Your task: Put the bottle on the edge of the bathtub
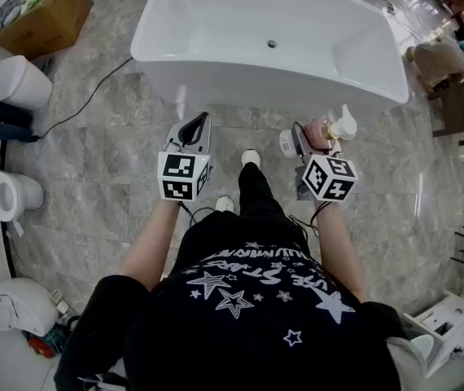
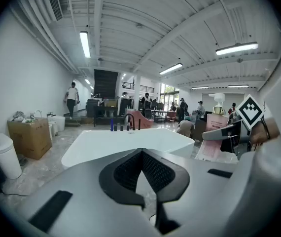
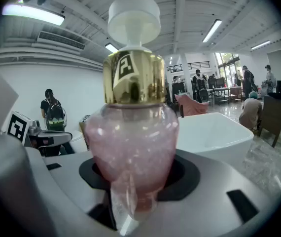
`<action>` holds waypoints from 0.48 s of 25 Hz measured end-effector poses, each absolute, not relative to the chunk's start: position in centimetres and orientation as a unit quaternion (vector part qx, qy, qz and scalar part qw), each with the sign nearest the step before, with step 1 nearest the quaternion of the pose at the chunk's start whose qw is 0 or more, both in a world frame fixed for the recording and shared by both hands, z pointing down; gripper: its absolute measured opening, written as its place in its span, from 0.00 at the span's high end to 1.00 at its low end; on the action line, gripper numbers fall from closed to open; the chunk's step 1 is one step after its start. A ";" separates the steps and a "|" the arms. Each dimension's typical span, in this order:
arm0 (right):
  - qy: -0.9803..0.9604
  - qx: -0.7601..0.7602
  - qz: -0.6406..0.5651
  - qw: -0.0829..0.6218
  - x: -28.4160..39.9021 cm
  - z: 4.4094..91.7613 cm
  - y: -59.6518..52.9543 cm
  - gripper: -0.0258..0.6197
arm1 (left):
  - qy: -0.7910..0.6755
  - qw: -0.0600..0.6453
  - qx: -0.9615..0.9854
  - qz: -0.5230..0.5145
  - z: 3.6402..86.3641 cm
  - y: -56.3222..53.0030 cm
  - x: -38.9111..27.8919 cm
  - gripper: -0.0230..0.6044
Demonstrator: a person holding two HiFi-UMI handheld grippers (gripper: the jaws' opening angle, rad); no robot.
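**Head view.** A person in a black shirt printed with white stars stands on the grey tiled floor point(image 1: 118, 194) and holds a gripper in each hand. The shirt's lettering appears upside down and cannot be read with certainty.

- **Right gripper** point(image 1: 317, 137): its fingers are clamped on the pink pump bottle point(image 1: 323, 132). The bottle stands upright between them, with its white pump head point(image 1: 345, 124) above the fingertips.
- **Bathtub:** the white bathtub point(image 1: 273, 78) lies ahead of both sets of fingers. The bottle is short of the tub's near edge and does not touch it.
- **Left gripper** point(image 1: 197, 123): it is level with the right one and well to the left of the bottle. It carries a black-and-white marker cube point(image 1: 183, 177).
- **Cardboard box** point(image 1: 49, 15): it sits far ahead and to the left of the left fingers.

**Right gripper view.** The bottle point(image 3: 133, 147) fills the space between the black pads point(image 3: 182, 174) of the right gripper point(image 3: 135, 181).

- **Body and collar:** the translucent pink body is pressed on both sides. Above it is a gold collar point(image 3: 134, 78) bearing a dark angular emblem shaped like the letter F.
- **Other writing:** none can be read.
- **Bathtub** point(image 3: 214, 132): it lies beyond the fingers, to their right.

**Left gripper view.** The fingers of the left gripper point(image 2: 141, 154) are closed tip to tip, with nothing between them. The bathtub point(image 2: 125, 142) lies straight ahead of the tips, and the cardboard box point(image 2: 29, 137) is to their left.
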State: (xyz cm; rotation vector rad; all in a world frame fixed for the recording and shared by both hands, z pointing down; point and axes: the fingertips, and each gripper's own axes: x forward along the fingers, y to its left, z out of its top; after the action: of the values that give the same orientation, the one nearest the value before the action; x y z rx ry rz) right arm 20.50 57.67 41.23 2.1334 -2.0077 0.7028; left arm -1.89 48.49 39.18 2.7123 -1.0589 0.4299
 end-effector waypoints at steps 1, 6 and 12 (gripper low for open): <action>-0.665 0.706 0.233 0.066 20.4 41.3 57.9 0.61 | -0.357 0.098 0.917 0.146 39.2 48.8 -2.0 0.94; -0.667 0.704 0.236 0.069 19.8 41.5 58.7 0.61 | -0.362 0.099 0.915 0.149 39.5 49.4 -2.9 0.94; -0.672 0.700 0.231 0.070 19.3 41.1 57.8 0.61 | -0.368 0.095 0.912 0.152 39.4 49.0 -4.0 0.94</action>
State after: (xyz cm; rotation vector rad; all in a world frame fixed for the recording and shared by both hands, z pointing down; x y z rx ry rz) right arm 19.26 57.83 41.15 2.1063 -2.0212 0.6942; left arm -4.02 48.97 39.38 2.7057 -1.0917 0.4509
